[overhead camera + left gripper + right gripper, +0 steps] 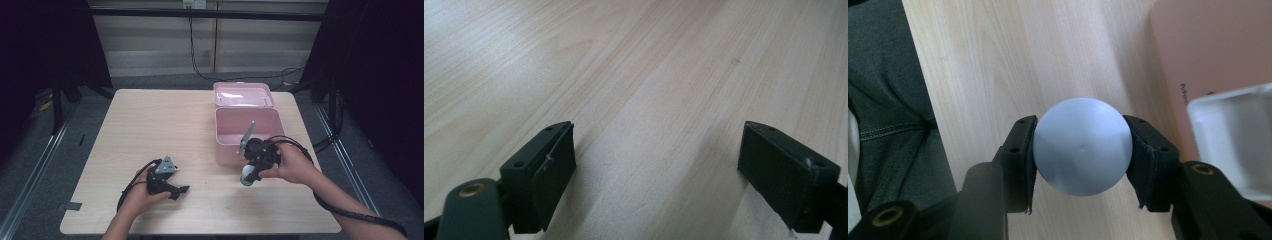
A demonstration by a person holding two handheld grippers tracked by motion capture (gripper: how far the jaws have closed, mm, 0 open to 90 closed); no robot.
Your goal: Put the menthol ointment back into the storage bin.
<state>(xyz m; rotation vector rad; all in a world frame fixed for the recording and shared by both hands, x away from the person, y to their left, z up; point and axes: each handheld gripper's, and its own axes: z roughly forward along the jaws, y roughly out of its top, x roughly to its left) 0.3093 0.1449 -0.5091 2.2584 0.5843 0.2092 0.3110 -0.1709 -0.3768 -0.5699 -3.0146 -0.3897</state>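
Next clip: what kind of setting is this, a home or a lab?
Most likely a lab recording station: a bare wooden table ringed by dark curtains, cables trailing over the floor behind, and a person working a handheld claw in each hand.

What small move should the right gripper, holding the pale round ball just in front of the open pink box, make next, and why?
Probably lift and carry the pale grey-blue round ball forward over the open pink plastic box. The right gripper is shut on the ball, above the light wooden table at the box's near wall, and the lid stands open. The left gripper is open, holding nothing, so it need not move.
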